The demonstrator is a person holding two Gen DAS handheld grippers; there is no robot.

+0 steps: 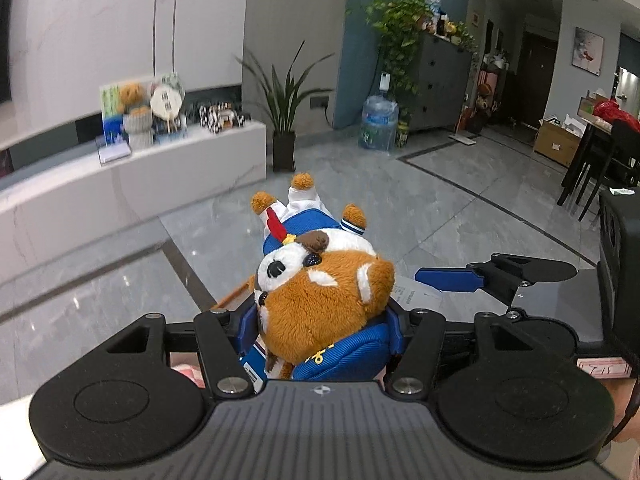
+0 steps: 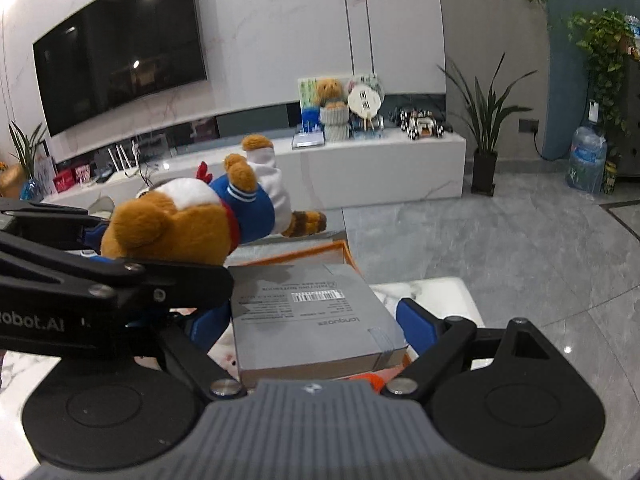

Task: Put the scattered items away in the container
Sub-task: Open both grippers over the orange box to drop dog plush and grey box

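1. My left gripper (image 1: 322, 320) holds a plush red panda (image 1: 320, 280) in a blue sailor outfit, its blue fingers (image 1: 250, 320) pressed on either side of the head.
2. The toy sticks out forward, feet away from me, above a grey parcel box (image 2: 312, 316).
3. My right gripper (image 2: 316, 320) stands wide around that parcel box; I cannot tell whether its pads touch it.
4. The parcel sits in an orange-rimmed container (image 2: 340, 250) on a white marble table (image 2: 440, 292).

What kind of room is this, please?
Most likely a home living room: a large wall-mounted television above a long white media console, potted plants on a grey tiled floor.
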